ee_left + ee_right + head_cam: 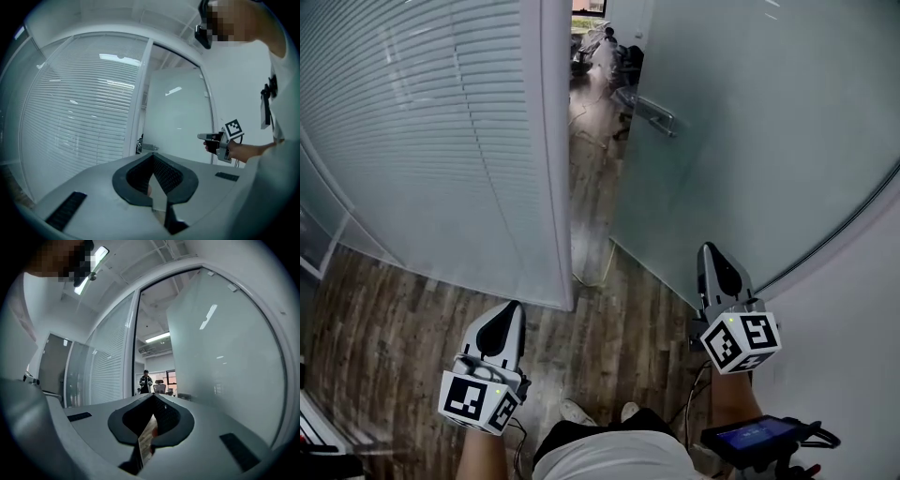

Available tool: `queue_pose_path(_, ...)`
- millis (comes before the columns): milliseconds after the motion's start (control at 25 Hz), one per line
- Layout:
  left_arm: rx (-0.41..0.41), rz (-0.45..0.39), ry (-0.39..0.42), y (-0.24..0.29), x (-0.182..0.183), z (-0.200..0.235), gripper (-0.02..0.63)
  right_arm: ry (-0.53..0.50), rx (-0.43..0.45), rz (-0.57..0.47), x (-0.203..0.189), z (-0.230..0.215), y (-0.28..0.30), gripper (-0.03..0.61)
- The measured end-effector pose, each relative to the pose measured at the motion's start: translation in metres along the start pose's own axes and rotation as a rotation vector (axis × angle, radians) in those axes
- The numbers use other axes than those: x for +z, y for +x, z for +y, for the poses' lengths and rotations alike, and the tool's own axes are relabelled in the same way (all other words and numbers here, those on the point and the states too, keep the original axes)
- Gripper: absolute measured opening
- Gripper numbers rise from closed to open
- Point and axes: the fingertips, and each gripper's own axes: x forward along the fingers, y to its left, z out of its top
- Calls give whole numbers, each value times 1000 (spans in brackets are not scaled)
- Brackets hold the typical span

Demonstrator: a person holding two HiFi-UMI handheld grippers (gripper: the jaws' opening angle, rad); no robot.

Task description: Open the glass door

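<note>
Under the head camera, doorway: a frosted glass door [741, 141] stands ajar on the right. Its free edge is apart from a white frame post [555, 150], and the gap shows a room beyond.
Head view, handle: a metal bar handle [656, 114] sits on the door near that free edge, well apart from both grippers.
Head view, wall: a glass wall with white slatted blinds [431, 141] fills the left side.
Head view, floor: a brown wood-plank floor [394, 319] lies below, with the person's light shoes [577, 411] at the bottom edge.
Head view, tongs: the left gripper [514, 307] points toward the foot of the post. The right gripper [710, 248] points toward the lower glass of the door.
Left gripper view, jaws: pressed together at the tip, with nothing between them.
Left gripper view, ahead: the blinds, the post and the door with its handle. At the right, a hand [212, 146] holds the right gripper in front of the door.
Right gripper view, jaws: pressed together, pinching nothing.
Right gripper view, ahead: the open gap is straight in front, with the door to its right and the blinds to its left. Far inside, a person in dark clothes [146, 380] stands beside an office chair [160, 388] under a long ceiling light [157, 337].
</note>
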Motion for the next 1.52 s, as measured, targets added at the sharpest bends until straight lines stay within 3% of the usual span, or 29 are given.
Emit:
queue_pose_path(200,22,-19,-8,-2,3,-21,-6,13,35,80,-32,3,-28,3)
queue_pose_path(360,44,-28,18,-6,-14,-52,-6,24,70,105,-66,-8,-58,3)
queue_pose_path(560,83,-13,36,-18,20,-105,-6,29,124,111,-31,-27,-94,3)
queue_pose_path(880,140,-1,69,-51,17,-152,-6,82,172,130,-43,-42,-129,3)
queue_pose_path(1280,155,-18,68,-91,42,-163,-6,21,266,111,0,6,-158,2)
queue_pose_path(1520,138,-41,90,-125,12,-152,-6,-20,277,97,-21,46,-177,2)
